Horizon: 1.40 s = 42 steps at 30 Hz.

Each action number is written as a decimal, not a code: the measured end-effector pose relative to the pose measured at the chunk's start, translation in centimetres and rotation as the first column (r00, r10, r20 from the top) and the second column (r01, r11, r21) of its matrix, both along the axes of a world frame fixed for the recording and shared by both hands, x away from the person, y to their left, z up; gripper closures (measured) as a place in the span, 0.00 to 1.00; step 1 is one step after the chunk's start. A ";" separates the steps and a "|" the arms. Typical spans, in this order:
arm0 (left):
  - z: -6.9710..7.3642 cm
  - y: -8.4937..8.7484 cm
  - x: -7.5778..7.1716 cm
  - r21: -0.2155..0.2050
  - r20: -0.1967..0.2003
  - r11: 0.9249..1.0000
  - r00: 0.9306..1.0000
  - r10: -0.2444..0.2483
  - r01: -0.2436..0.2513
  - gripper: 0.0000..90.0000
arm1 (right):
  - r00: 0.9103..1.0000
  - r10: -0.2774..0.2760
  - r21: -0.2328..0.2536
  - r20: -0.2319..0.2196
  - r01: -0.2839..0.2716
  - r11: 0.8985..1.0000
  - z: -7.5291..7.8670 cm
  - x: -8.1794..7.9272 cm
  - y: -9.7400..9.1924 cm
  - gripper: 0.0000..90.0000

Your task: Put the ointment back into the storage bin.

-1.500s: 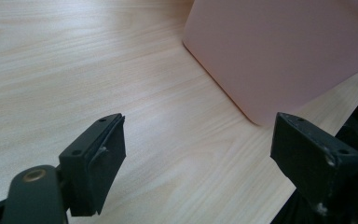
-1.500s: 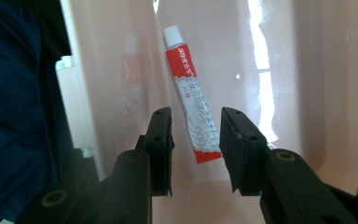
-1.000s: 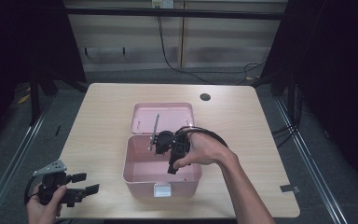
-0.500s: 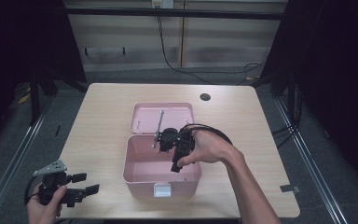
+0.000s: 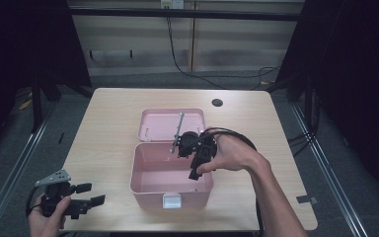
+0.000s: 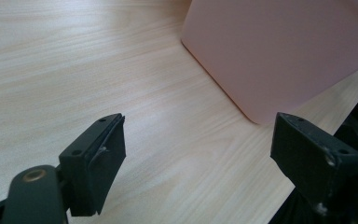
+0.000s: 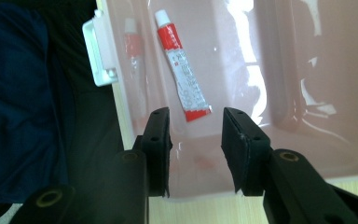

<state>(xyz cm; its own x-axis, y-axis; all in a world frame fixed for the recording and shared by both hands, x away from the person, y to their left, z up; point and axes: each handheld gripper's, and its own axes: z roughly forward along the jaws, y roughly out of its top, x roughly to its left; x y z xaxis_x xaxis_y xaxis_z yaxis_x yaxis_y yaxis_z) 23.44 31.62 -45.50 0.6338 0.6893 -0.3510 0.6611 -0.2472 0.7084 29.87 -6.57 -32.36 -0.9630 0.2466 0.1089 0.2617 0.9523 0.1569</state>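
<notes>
So there's a little red and white tube lying flat on the floor of the pink box, label up, cap end pointing toward the white latch on the box's front wall. You can see its reflection on the glossy inner wall right next to it. The right gripper hangs over the box with its jaws parted a bit, nothing between them, and the tube's crimped end sits just past the gap. In the high view that right gripper is held in the person's right hand above the right half of the open box.

The box sits around the middle of the desk, a bit toward the near edge, with its lid flipped back flat behind it. A thin grey rod stands up by the hinge.

Left gripper is way off near the desk's near left corner, jaws spread wide and empty, held by the left hand. From the left gripper view its jaws frame bare wood and the box's outer corner

There's a dark round hole near the far right of the desk
</notes>
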 end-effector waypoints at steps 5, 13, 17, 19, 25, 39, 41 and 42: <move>0.0 0.0 0.0 -0.001 0.000 1.000 1.000 0.001 -0.001 0.20 | 1.000 -0.012 0.011 0.007 0.012 1.000 0.4 -0.1 -0.8 0.68; 0.0 0.0 0.0 0.000 0.000 1.000 1.000 0.000 0.000 0.20 | 0.999 -0.031 0.009 0.020 0.031 0.999 0.8 -0.5 -2.1 0.65; 0.0 0.0 0.0 0.005 0.001 1.000 1.000 -0.002 0.002 0.20 | 0.999 -0.038 0.012 0.025 0.038 0.999 0.9 -0.7 -2.7 0.64; 0.0 0.0 0.1 0.007 0.002 1.000 1.000 -0.005 0.005 0.20 | 0.998 -0.050 0.012 0.036 0.049 0.999 0.9 -0.8 -3.2 0.62; 0.0 0.0 0.1 0.007 0.001 1.000 1.000 -0.004 0.004 0.20 | 0.996 -0.081 0.018 0.045 0.081 0.997 1.0 -1.4 -4.8 0.57; -0.1 -0.1 0.1 0.009 -0.002 1.000 1.000 -0.001 0.001 0.20 | 0.990 -0.132 0.015 0.055 0.131 0.991 -0.3 -2.8 -7.8 0.52; -0.1 -0.1 0.1 0.009 -0.002 1.000 1.000 0.001 -0.001 0.20 | 0.989 -0.143 0.010 0.050 0.142 0.990 -0.6 -2.9 -8.2 0.52; -0.1 -0.1 0.1 0.010 -0.002 1.000 1.000 0.001 -0.001 0.20 | 0.988 -0.148 0.009 0.045 0.148 0.989 -0.9 -3.0 -8.5 0.51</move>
